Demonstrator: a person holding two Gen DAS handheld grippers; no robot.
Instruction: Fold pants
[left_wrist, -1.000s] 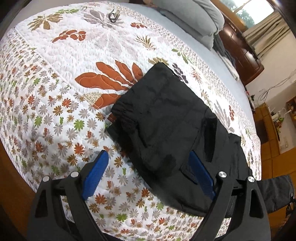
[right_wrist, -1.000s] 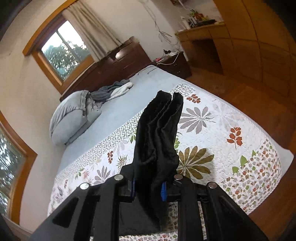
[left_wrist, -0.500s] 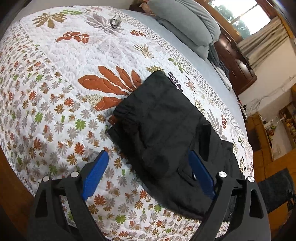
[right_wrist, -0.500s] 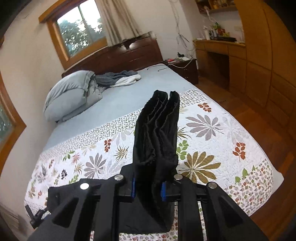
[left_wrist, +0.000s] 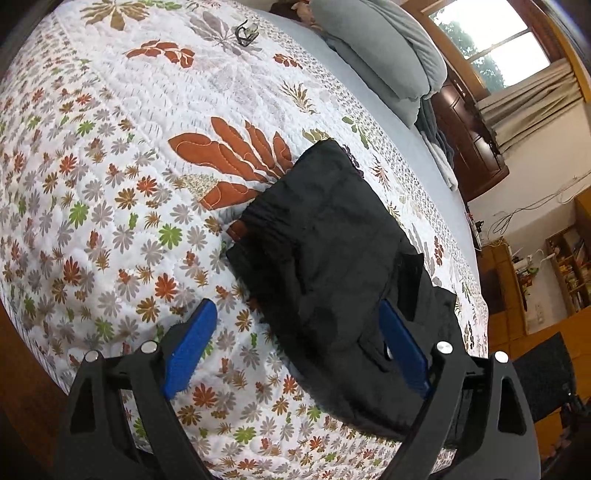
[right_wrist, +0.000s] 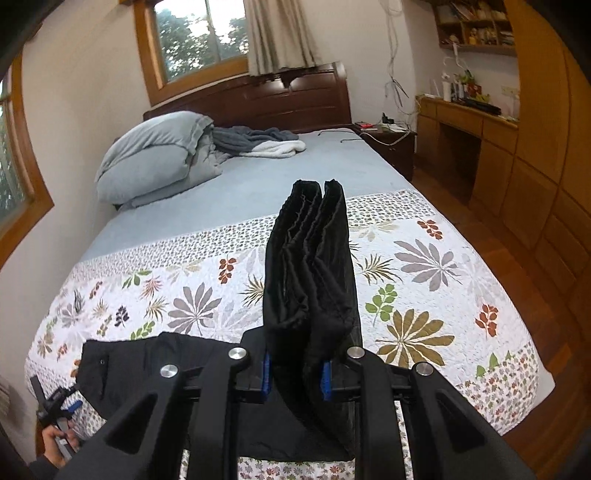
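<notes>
— What does your left wrist view show?

— My left hand-held gripper (left_wrist: 295, 350) hangs released, jaws wide, grasping nothing. The pants (left_wrist: 332, 258) lie folded on the bed (left_wrist: 110, 166), centre to lower right of frame, and they have barely shifted over the last second; my right finger overlaps their near edge.

— And the right wrist view?

— My right hand-held gripper (right_wrist: 294, 376) stays clenched on a bunched end of the pants (right_wrist: 310, 266), standing up mid-frame. The view has swung toward the headboard, so I judge I'm carrying this end over for the next fold.
</notes>
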